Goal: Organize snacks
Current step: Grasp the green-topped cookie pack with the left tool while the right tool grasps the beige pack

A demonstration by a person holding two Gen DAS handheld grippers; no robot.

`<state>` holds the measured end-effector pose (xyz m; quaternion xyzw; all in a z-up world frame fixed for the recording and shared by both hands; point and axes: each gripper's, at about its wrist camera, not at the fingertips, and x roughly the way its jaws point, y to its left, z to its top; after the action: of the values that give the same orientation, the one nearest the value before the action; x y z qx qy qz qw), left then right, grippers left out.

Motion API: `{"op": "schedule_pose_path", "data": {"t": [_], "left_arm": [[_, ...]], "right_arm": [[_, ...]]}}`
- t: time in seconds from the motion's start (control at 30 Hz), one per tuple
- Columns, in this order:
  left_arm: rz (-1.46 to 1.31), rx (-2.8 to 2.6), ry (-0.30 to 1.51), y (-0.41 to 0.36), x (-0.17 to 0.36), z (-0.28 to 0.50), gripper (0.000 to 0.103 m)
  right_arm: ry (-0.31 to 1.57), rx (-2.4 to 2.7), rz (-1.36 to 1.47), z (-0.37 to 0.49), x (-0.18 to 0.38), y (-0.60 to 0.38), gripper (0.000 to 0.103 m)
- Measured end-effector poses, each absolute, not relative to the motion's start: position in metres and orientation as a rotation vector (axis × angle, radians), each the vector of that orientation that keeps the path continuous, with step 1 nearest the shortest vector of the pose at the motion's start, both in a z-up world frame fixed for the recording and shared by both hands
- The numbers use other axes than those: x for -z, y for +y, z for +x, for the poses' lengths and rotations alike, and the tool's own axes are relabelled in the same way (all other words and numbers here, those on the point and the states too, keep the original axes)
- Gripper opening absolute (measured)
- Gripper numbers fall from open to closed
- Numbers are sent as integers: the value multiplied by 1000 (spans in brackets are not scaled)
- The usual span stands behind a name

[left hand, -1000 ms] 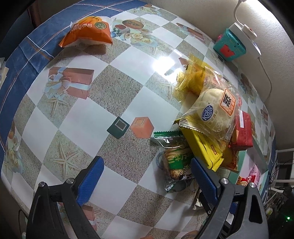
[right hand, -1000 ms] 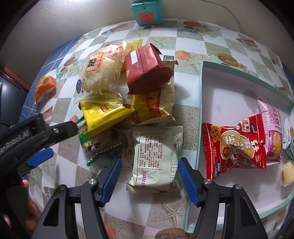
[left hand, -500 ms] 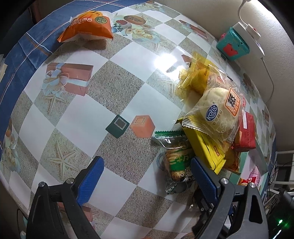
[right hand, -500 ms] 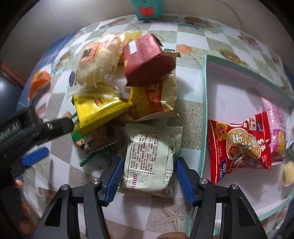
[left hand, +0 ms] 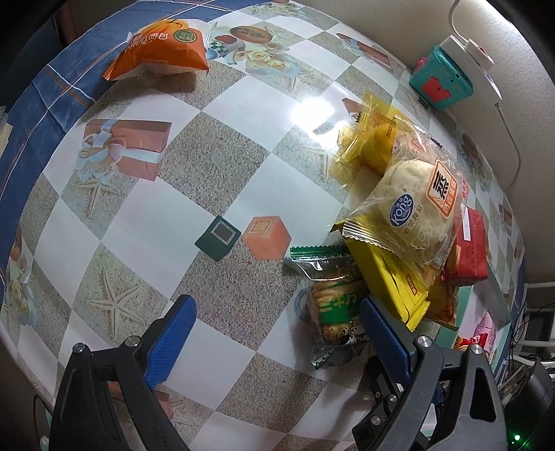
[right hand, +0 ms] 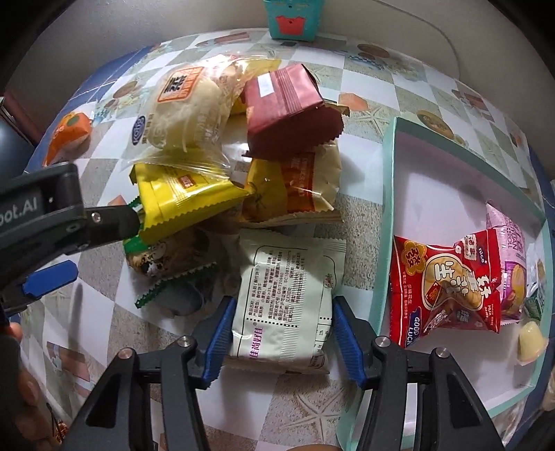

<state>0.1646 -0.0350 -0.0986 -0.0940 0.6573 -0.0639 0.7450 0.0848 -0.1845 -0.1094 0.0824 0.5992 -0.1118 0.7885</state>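
Right gripper (right hand: 281,328) fingers straddle the white packet (right hand: 286,298), tray rim (right hand: 388,222) at 3 o'clock; left gripper (left hand: 274,326) fingers wide over bare counter (left hand: 208,180).

A glossy checkered tablecloth (left hand: 222,166) printed with starfish, gift boxes and roses covers the table, blue-bordered at its far edge. Bright overhead light glares off it. Behind runs a plain beige wall (left hand: 416,31), where a white cable (left hand: 510,132) trails down.
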Motion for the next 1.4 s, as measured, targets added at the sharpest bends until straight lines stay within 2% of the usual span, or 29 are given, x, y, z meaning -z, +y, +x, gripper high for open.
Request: {"op": "schedule_pose_path", "data": {"t": [0.4, 0.97, 1.4], "left_arm": [[-169, 174, 1468, -49, 110, 165, 95], [-54, 164, 1430, -83, 112, 169, 95], [4, 241, 1417, -121, 111, 168, 95]], "right_arm": [[1273, 203, 244, 84, 102, -197, 55], [1164, 232, 305, 59, 50, -235, 55], [1147, 229, 344, 58, 46, -241, 55]]}}
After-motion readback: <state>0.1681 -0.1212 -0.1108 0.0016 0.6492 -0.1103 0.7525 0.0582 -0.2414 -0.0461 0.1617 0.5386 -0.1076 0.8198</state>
